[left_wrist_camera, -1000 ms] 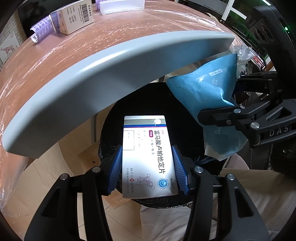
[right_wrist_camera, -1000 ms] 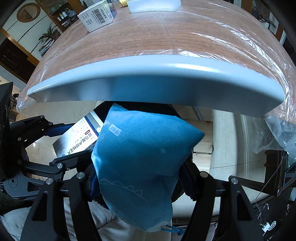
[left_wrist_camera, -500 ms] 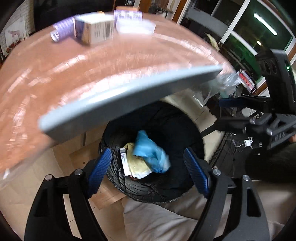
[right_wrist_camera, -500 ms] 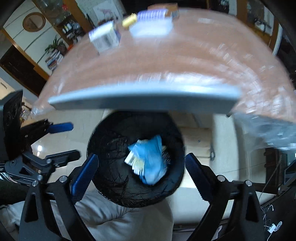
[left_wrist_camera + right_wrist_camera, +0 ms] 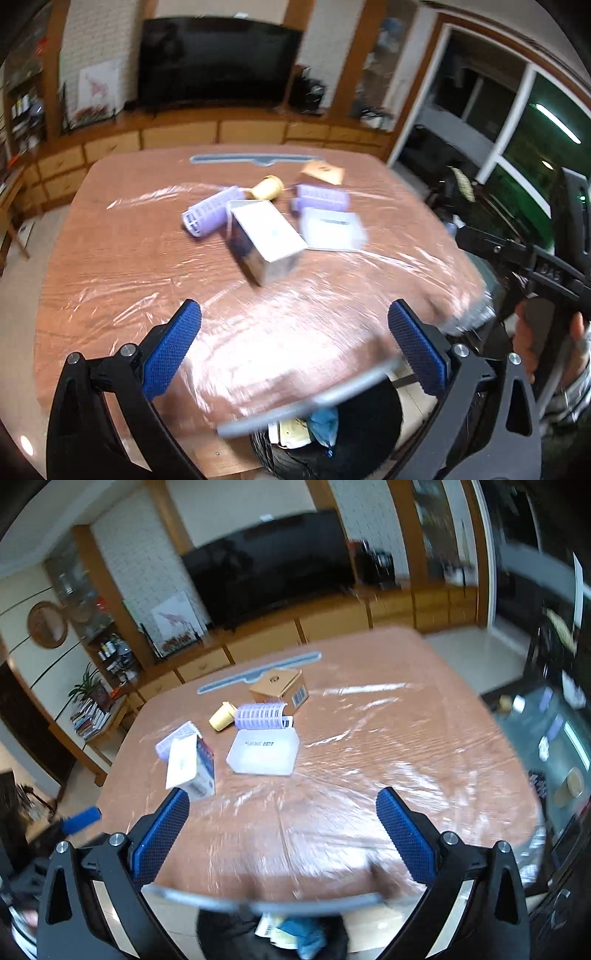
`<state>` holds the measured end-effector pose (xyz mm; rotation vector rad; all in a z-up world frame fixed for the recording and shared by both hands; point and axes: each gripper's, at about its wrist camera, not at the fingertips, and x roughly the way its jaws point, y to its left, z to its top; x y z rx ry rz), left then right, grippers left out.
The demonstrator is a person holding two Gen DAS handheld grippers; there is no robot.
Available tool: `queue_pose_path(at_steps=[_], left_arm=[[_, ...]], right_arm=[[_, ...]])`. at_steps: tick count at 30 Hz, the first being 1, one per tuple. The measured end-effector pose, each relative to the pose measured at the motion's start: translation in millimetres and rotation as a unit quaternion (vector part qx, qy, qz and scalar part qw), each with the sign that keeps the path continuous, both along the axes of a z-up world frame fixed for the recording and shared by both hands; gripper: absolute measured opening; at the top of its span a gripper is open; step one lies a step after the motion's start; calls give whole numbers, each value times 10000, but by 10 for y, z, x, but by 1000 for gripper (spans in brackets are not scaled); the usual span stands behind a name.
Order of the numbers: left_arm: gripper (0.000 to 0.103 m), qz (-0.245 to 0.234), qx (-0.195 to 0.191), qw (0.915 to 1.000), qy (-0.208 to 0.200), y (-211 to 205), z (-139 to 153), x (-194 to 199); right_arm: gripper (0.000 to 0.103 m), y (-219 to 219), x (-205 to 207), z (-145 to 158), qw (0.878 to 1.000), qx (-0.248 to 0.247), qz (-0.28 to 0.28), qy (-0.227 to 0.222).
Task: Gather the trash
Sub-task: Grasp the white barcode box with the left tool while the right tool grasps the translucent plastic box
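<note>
Both tongs, left tongs point(image 5: 291, 347) and right tongs point(image 5: 282, 830), are opening empty over the table point(image 5: 129, 258); the white carton point(image 5: 264, 240) is risking slipping on its loose film.

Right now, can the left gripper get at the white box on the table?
Probably yes. The left gripper has empty jaws that are opening, and the white box lies ahead on the table with nothing between.
</note>
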<state>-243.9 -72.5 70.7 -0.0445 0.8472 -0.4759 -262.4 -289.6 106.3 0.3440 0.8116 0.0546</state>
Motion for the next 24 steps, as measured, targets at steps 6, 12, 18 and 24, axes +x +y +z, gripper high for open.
queue_pose_path(at_steps=[6, 12, 18, 24], left_arm=[[101, 86, 302, 9995, 27, -115, -133, 294], [101, 149, 454, 9987, 195, -206, -296, 542], [101, 203, 622, 9975, 274, -299, -403, 713], [100, 234, 731, 9964, 369, -368, -509, 863]], right_arm=[[99, 205, 661, -299, 9981, -2, 89, 616], [99, 366, 1031, -542, 9947, -104, 224, 997], [99, 498, 1304, -736, 9908, -240, 361, 1278], [99, 577, 1417, -836, 9880, -248, 444, 1461]])
